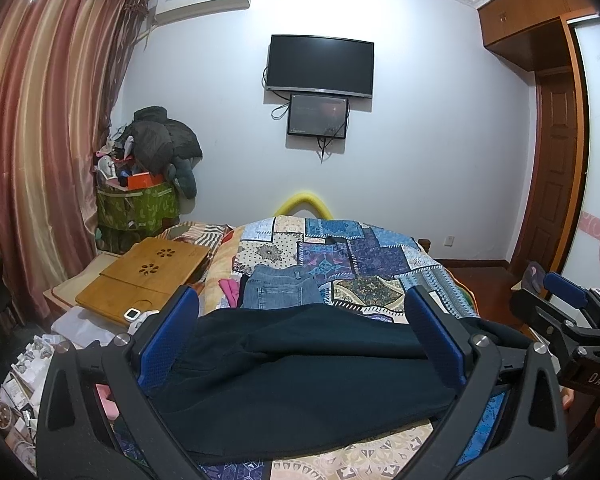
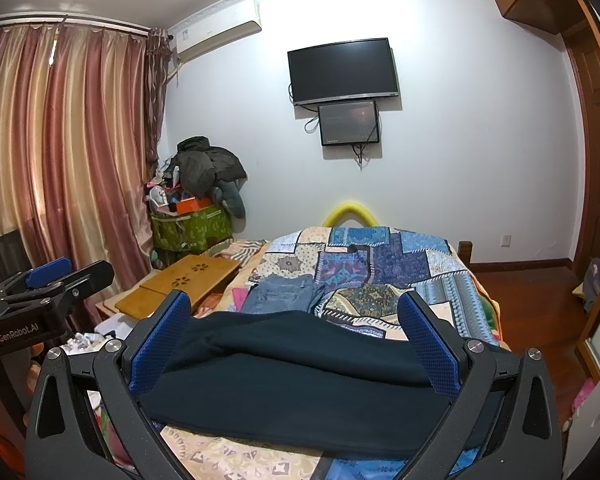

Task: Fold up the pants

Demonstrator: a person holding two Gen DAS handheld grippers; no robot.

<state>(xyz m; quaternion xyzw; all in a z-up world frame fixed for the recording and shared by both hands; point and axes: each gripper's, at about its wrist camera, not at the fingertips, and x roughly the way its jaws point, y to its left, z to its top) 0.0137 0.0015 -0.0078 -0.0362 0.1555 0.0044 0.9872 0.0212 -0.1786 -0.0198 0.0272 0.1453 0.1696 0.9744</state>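
Dark navy pants (image 1: 300, 376) lie folded on the patchwork quilt of the bed, near its front edge; they also show in the right wrist view (image 2: 300, 376). My left gripper (image 1: 302, 320) is open, its blue pads (image 1: 168, 344) wide apart on either side of the pants. My right gripper (image 2: 296, 320) is open too, its blue pads (image 2: 432, 352) astride the same pants. Neither holds the cloth. The right gripper shows at the right edge of the left wrist view (image 1: 568, 312), and the left gripper at the left edge of the right wrist view (image 2: 48, 284).
Folded blue jeans (image 1: 280, 290) lie farther back on the quilt (image 1: 380, 264). A wooden lap tray (image 1: 148, 272) sits left of the bed. A green bin piled with clothes (image 1: 140, 200) stands by the curtain. Clutter lies on the floor at left. Wooden floor lies at right.
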